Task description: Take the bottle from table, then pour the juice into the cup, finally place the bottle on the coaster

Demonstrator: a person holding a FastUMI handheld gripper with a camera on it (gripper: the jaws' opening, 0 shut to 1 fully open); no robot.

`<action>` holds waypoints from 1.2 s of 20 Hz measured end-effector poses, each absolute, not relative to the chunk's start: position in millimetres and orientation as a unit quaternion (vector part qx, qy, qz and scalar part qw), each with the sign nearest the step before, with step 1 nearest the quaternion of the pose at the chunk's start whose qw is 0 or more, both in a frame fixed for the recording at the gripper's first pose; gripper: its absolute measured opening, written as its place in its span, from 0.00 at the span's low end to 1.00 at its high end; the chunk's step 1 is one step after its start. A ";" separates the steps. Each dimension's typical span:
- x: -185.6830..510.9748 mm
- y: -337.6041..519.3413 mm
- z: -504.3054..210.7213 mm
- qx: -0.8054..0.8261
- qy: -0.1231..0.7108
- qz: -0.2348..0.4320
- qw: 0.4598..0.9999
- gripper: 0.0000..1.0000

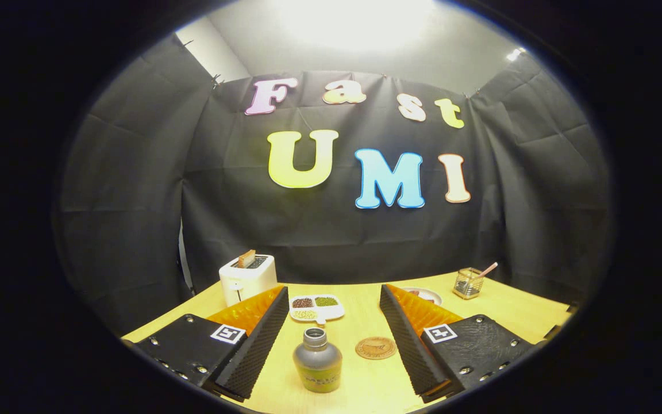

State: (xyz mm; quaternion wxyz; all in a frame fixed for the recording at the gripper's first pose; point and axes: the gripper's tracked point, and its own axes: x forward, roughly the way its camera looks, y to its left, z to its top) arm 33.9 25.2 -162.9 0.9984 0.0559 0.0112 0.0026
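A: The table (515,313) fills the lower frame; the gripper (334,330) has its fingers spread wide, empty.

B: The bottle (317,360) stands lower centre between them, coaster (376,348) just right. It should close squarely on the body.

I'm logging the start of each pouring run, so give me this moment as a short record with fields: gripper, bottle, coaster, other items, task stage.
gripper: gripper open, fingers spread wide, holding nothing
bottle: bottle upright on the table, between the fingers, touched by neither
coaster: round coaster flat on the table, beside the bottle, nothing on it
other items: toaster with a slice in its slot; divided dish of beans beyond the bottle; plate; small container with a spoon
task stage: bottle not yet taken
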 end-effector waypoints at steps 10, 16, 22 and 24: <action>58.7 54.2 -228.8 0.055 0.000 0.018 0.998 0.97; 75.2 61.4 -261.3 0.031 0.017 0.008 0.999 0.97; 83.3 65.5 -292.2 0.027 0.036 0.007 0.999 0.97; 85.1 65.4 -297.5 0.022 0.039 0.003 0.999 0.95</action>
